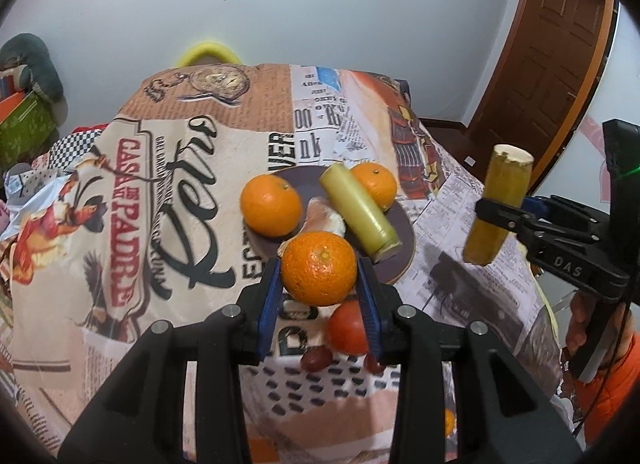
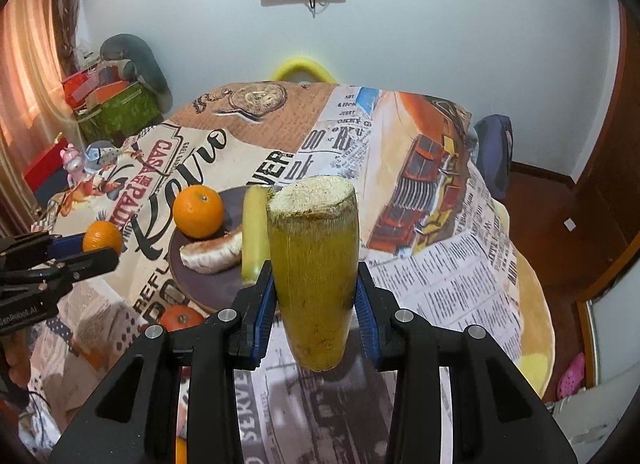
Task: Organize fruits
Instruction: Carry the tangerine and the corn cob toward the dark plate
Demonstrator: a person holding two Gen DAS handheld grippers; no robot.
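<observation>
My left gripper (image 1: 319,288) is shut on an orange (image 1: 319,269) and holds it above the near rim of a dark brown plate (image 1: 402,260). The plate holds two more oranges (image 1: 271,205) (image 1: 375,185), a pale yellow-green stalk piece (image 1: 359,211) and a ginger-like root (image 1: 325,218). My right gripper (image 2: 316,300) is shut on a thick yellow stalk piece (image 2: 314,264), held upright above the table right of the plate (image 2: 208,284). That gripper and its stalk also show in the left wrist view (image 1: 498,210).
A red tomato (image 1: 349,328) and dark grapes (image 1: 316,358) lie on the printed tablecloth (image 1: 160,204) near the front. Another orange fruit (image 2: 182,318) lies by the plate's near rim. A yellow chair back (image 2: 302,68) stands behind the table, a wooden door (image 1: 560,44) at right.
</observation>
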